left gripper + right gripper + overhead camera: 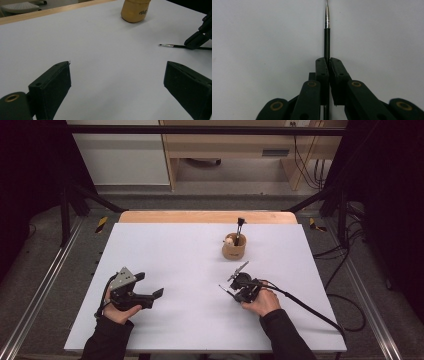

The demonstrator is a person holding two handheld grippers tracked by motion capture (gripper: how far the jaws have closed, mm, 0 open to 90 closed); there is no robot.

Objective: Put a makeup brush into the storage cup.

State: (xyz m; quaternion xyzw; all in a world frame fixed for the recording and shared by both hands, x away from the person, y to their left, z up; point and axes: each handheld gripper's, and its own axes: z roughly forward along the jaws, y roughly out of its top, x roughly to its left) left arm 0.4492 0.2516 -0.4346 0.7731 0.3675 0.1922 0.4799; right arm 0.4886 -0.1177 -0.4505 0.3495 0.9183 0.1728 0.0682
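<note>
A thin black brush with a silver ferrule and a fine tip [327, 37] lies low over the white table sheet [190, 270]. My right gripper [328, 61] is shut on its black handle, right of centre in the high view [235, 292]. In the left gripper view the brush [172, 45] points left from that gripper [197, 40]. My left gripper [150, 285] rests at the near left, open, with only bare sheet between its fingers [117, 67]. A round wooden cup [234, 247] stands behind the right gripper and holds a black-handled tool [240, 227].
The white sheet covers a wooden table whose far edge [207, 216] shows at the back. The cup [135, 11] is the one standing object. A cable [310, 310] trails from the right gripper toward the near right corner. Dark frame rails flank the table.
</note>
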